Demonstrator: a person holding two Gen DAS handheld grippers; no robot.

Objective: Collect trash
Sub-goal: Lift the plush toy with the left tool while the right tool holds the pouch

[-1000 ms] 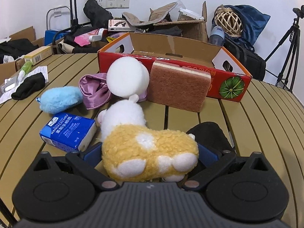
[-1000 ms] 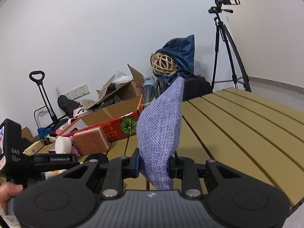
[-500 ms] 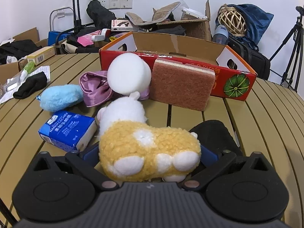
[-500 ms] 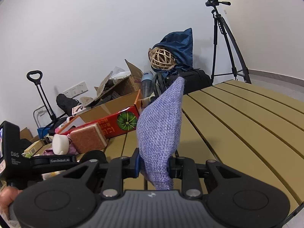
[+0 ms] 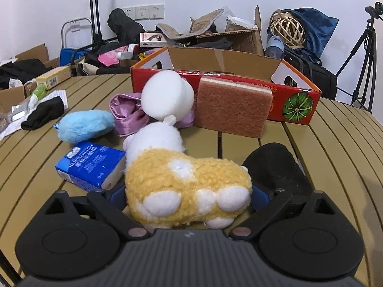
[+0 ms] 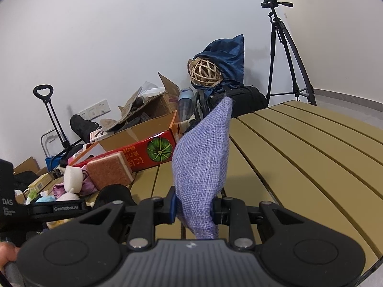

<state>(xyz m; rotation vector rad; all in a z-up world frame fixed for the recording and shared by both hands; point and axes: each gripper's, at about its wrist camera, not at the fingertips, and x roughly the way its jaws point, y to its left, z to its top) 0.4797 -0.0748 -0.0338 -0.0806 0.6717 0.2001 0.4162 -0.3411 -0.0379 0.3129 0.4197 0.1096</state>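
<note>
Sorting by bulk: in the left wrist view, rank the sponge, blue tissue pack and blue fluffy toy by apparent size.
1. sponge
2. tissue pack
3. fluffy toy
The last two look close; the pack lies nearer, so unsure.

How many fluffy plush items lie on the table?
2: the yellow-and-white plush toy between the left gripper fingers, and the blue fluffy item beside the pink pouch. Others may be hidden.
</note>
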